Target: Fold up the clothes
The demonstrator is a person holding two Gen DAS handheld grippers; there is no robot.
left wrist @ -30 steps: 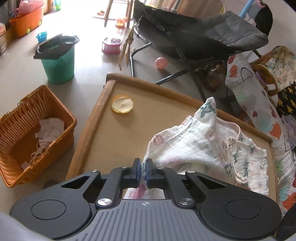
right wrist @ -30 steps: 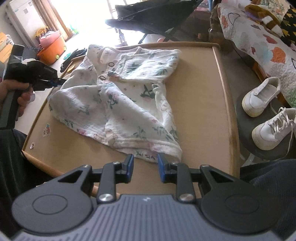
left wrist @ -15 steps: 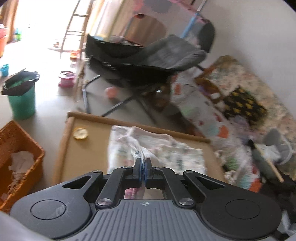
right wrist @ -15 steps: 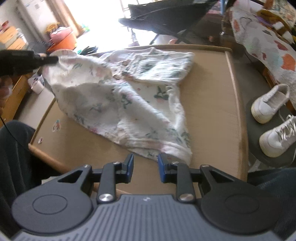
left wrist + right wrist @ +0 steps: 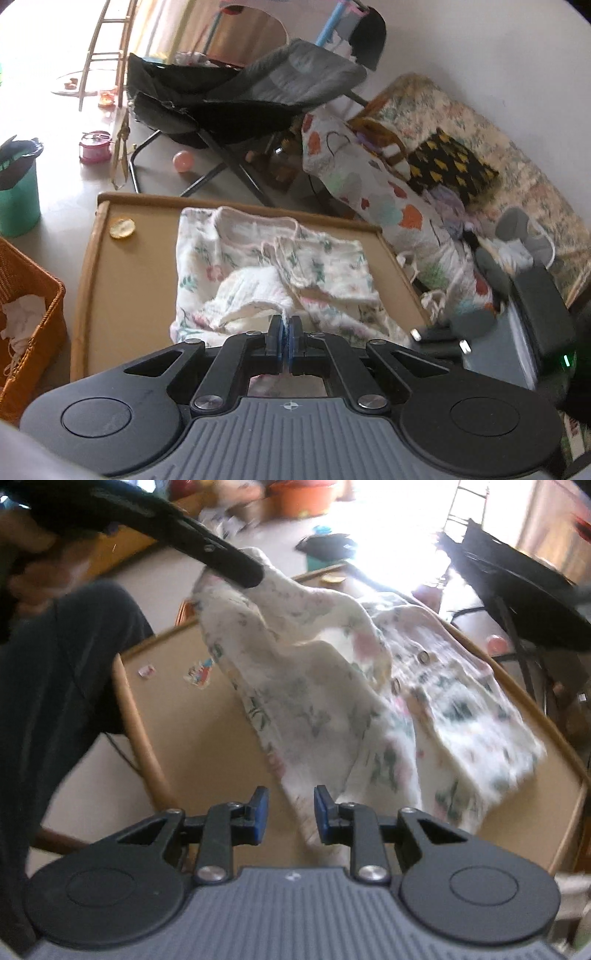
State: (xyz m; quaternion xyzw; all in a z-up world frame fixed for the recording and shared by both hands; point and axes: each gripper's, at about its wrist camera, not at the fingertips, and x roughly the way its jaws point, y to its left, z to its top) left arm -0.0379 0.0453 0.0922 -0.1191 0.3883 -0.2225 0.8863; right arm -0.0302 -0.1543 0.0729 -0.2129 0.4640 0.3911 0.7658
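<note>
The left gripper pinches a corner of the baby shirt lying on the table. The right gripper is a little open, holding nothing. Lay the corner over flat.

garment | white floral muslin, snap buttons | one corner lifted toward 11 o'clock, rest draped on counter

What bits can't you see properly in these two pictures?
- Right wrist view: the white floral muslin baby garment is blurred toward its right edge, so the print there is unreadable.
- Right wrist view: its lowest tip runs behind the right gripper, hidden.
- Left wrist view: the pinched cloth corner vanishes between the left gripper fingers.
- Left wrist view: the orange wicker basket is cut off by the picture's left edge.
</note>
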